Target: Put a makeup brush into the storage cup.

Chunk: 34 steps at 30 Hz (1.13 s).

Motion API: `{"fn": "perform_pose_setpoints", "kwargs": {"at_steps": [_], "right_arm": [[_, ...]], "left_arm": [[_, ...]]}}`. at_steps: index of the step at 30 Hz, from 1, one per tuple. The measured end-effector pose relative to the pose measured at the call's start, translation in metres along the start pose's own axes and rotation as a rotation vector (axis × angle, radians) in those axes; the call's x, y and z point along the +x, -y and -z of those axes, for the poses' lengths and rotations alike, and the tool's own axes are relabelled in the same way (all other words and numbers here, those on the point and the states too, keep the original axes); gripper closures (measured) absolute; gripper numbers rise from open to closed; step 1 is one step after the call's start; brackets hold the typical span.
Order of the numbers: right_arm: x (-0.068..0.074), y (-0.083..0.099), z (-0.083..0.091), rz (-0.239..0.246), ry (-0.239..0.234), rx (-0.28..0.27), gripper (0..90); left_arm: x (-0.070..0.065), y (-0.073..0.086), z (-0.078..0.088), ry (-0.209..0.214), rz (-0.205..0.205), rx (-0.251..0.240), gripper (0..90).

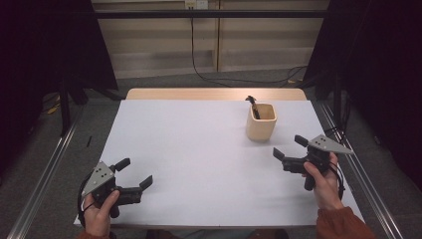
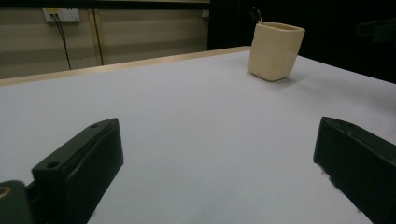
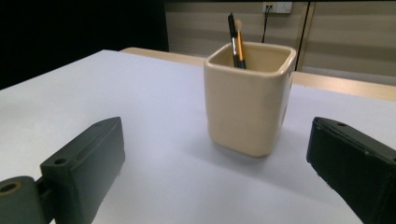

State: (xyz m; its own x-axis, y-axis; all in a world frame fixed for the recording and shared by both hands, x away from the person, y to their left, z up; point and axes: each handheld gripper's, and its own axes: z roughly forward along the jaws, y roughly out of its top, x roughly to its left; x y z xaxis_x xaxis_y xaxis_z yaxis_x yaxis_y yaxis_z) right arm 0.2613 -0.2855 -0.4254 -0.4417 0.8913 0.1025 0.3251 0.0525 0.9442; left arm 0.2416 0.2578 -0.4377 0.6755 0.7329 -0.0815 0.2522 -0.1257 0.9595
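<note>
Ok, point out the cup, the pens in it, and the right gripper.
cup (image 3: 245,109), right gripper view, on its front wall.
pens (image 3: 236,42), right gripper view, on the shafts above the rim.
right gripper (image 1: 290,148), high view, midway between its open fingertips.

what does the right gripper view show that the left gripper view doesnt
The right gripper view looks into the cream cup from close by, showing two slim sticks, one black and one orange, standing inside. The left gripper view sees the cup far off across the white table, with a dark tip poking above its rim. Both share the cup, the table, a wall socket and open black fingers in front.
</note>
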Motion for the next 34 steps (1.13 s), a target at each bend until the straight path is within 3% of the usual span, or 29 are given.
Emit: {"fn": "perform_pose_setpoints", "kwargs": {"at_steps": [11,18,22,34], "right_arm": [[0.011,0.015,0.02,0.015,0.008,0.027,3.7],[0.007,0.028,0.039,-0.005,0.05,0.017,3.9],[0.008,0.032,0.046,0.018,0.076,0.004,4.0],[0.009,0.034,0.045,0.011,0.067,-0.004,3.8]], "left_arm": [[0.0,0.001,0.003,-0.015,0.009,0.004,1.6],[0.0,0.002,0.007,-0.02,0.011,0.0,1.6],[0.001,0.001,0.008,-0.013,0.0,-0.01,1.6],[0.003,0.001,0.009,-0.022,0.006,-0.011,1.6]]}}
